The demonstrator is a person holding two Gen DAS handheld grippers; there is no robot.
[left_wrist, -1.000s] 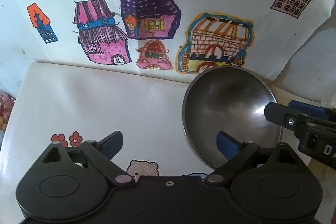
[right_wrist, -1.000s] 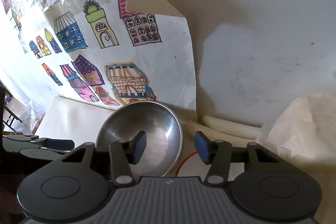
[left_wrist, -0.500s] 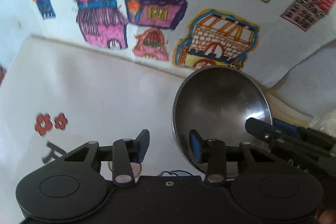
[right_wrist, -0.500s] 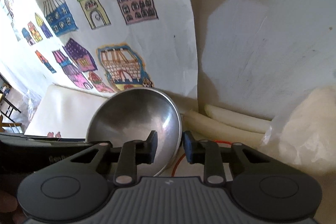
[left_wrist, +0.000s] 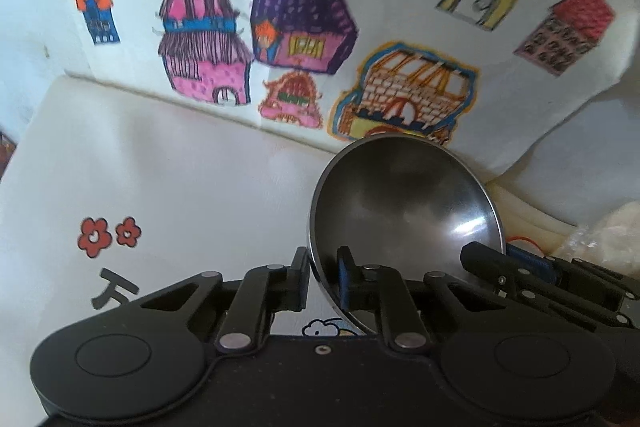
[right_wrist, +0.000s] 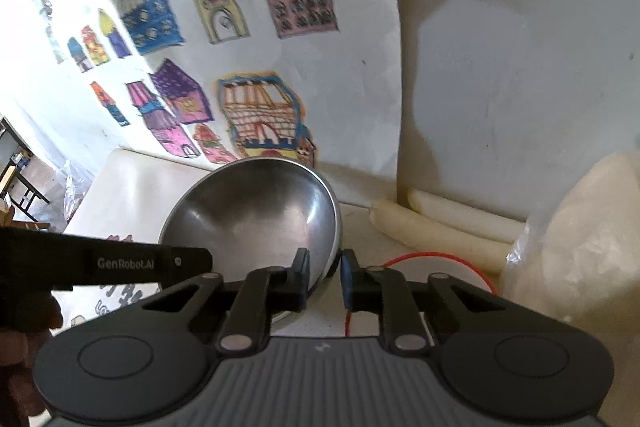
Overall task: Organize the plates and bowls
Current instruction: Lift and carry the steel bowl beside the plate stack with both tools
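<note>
With both my left gripper (left_wrist: 323, 277) and right gripper (right_wrist: 325, 277) just closed onto opposite rims of the steel bowl (left_wrist: 404, 211) (thin, slick edges), I worry any uneven pull twists it free of the fingers.

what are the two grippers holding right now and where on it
Both hold the same steel bowl by its rim. The left gripper has just closed on the near left edge, one finger inside, one outside; the right gripper has just closed on the opposite edge.
</note>
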